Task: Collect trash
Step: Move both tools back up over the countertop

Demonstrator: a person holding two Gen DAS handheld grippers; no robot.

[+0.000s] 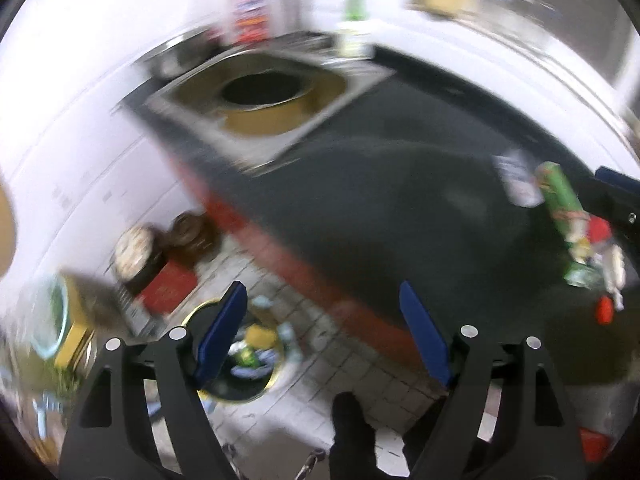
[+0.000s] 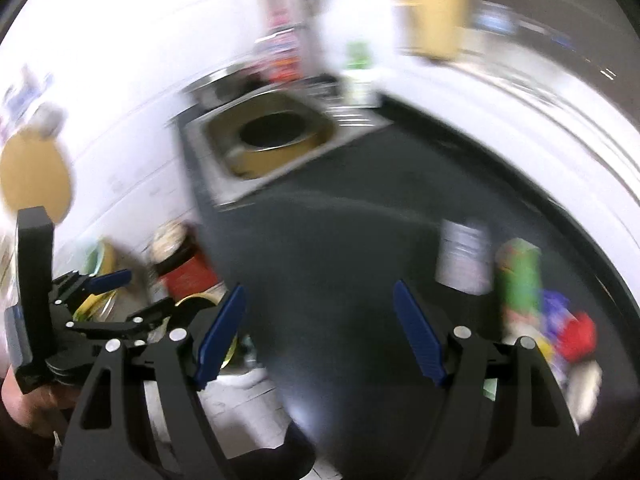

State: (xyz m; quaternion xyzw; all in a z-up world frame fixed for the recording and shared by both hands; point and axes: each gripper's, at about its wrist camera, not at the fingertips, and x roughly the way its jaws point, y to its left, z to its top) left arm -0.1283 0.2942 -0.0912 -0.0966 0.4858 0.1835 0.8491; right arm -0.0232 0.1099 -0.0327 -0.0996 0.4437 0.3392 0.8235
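Both views are blurred. A pile of trash lies on the dark counter [image 1: 380, 200] at the right: a green packet [image 1: 560, 200] [image 2: 520, 276], a white cup [image 1: 518, 178] [image 2: 464, 256] and red wrappers [image 1: 600, 232] [image 2: 576, 332]. On the tiled floor stands a round bin [image 1: 236, 360] with a gold rim, holding bits of trash. My left gripper [image 1: 324, 332] hangs open and empty over the counter's edge, its left pad above the bin. My right gripper [image 2: 320, 328] is open and empty above the counter, left of the pile. The left gripper [image 2: 132, 294] also shows at the right wrist view's left edge.
A steel sink [image 1: 360, 84] [image 2: 224, 184] with a yellow pot [image 1: 260, 120] in it sits at the counter's far end, bottles [image 1: 354, 20] behind it. Jars [image 1: 136, 252] and a red box [image 1: 168, 288] stand on the floor by the white wall. A dark shoe [image 1: 348, 420] is below.
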